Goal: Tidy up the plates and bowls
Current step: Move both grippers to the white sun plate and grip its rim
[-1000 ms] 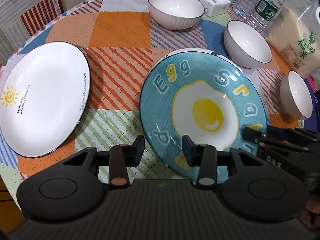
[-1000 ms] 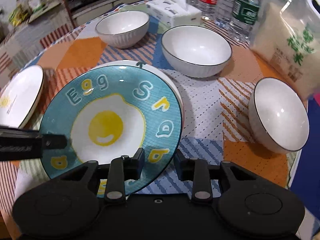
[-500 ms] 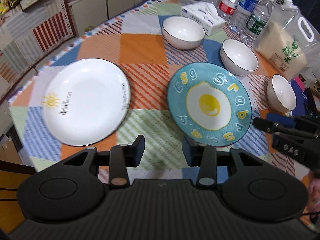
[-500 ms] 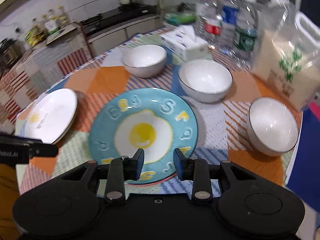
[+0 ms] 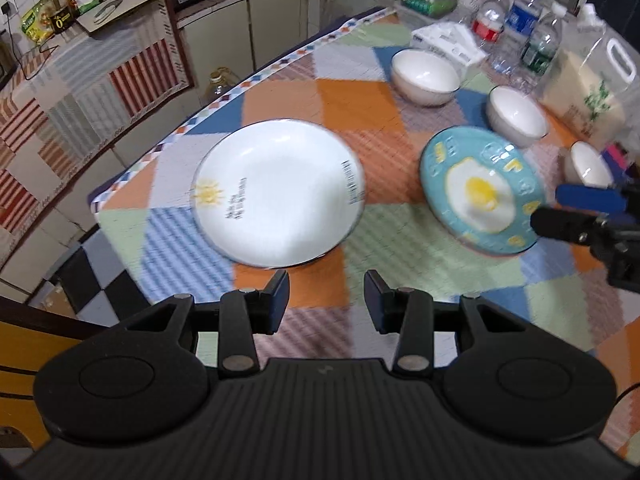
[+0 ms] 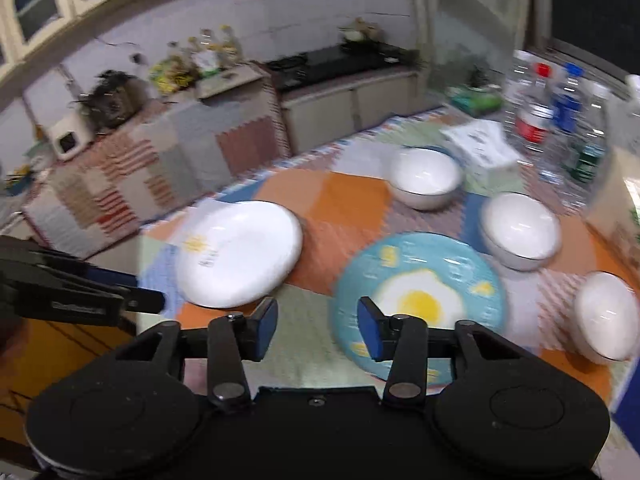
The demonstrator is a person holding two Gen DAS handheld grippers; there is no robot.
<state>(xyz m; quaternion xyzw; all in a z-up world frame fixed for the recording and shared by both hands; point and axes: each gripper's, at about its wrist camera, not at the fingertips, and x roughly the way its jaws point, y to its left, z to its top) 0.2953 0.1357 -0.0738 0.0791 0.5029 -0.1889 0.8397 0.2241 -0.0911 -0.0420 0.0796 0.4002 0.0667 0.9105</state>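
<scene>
A white plate with a sun print (image 5: 280, 192) (image 6: 240, 256) lies on the left of the patchwork tablecloth. A blue egg plate (image 5: 482, 190) (image 6: 416, 292) lies to its right. Three white bowls stand behind and right of it: far (image 5: 425, 76) (image 6: 425, 176), middle (image 5: 517, 117) (image 6: 520, 230), near (image 5: 590, 164) (image 6: 606, 316). My left gripper (image 5: 326, 304) is open and empty, held high above the table's near edge. My right gripper (image 6: 317, 326) is open and empty, above the near rim of the egg plate; it also shows in the left wrist view (image 5: 576, 216).
A tissue box (image 5: 448, 42), several water bottles (image 5: 516, 28) and a bag of rice (image 5: 592, 84) stand along the table's back right. A kitchen counter with bottles (image 6: 192, 60) and a stove is beyond the table. The table's left edge (image 5: 168, 144) drops to a tiled floor.
Both grippers have lifted up and pulled back from the egg plate, which stays on the table. Both jaws have opened wider. The views are blurred by the motion.
</scene>
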